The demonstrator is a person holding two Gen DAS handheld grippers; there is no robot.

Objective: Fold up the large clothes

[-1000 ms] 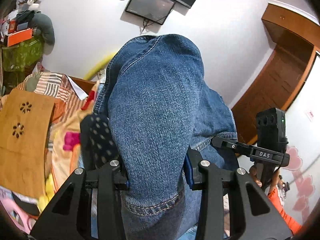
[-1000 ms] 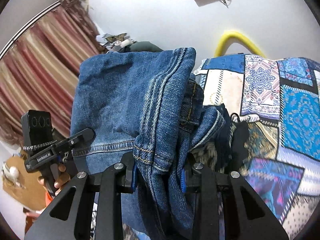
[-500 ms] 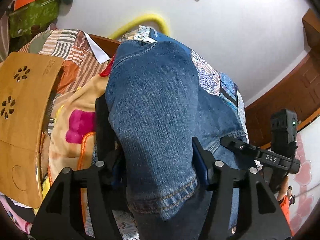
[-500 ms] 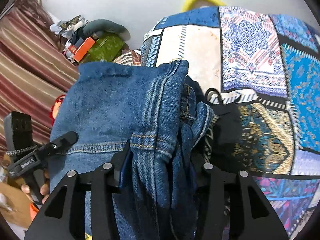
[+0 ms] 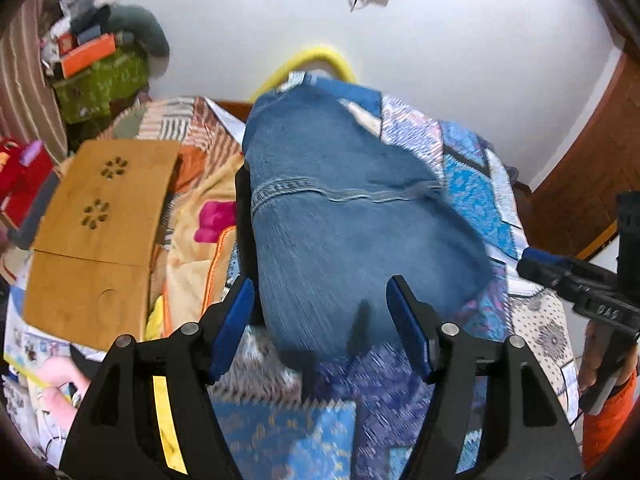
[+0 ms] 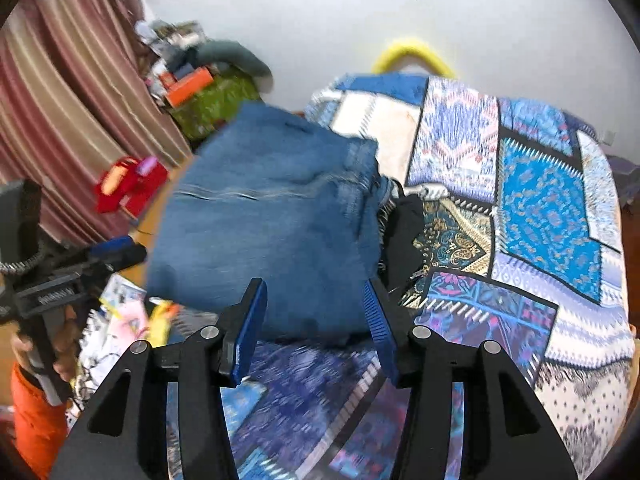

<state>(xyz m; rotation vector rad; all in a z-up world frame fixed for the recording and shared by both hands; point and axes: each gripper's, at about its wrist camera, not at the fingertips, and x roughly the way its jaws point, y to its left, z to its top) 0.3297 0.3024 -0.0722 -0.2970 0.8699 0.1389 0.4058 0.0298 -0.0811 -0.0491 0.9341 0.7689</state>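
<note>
Denim jeans (image 5: 344, 232) on patchwork bedspread (image 6: 540, 208), both tongs just opened, empty.

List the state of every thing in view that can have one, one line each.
Left gripper: open, jaws just widened, off the denim.
Right gripper: open, jaws just widened, nothing between the pads.
Jeans: folded, released, lying on the bedspread.
Patchwork bedspread: spread flat over the bed.
Wooden lap desk: lying flat beside the jeans.
Striped curtain: drawn.
</note>
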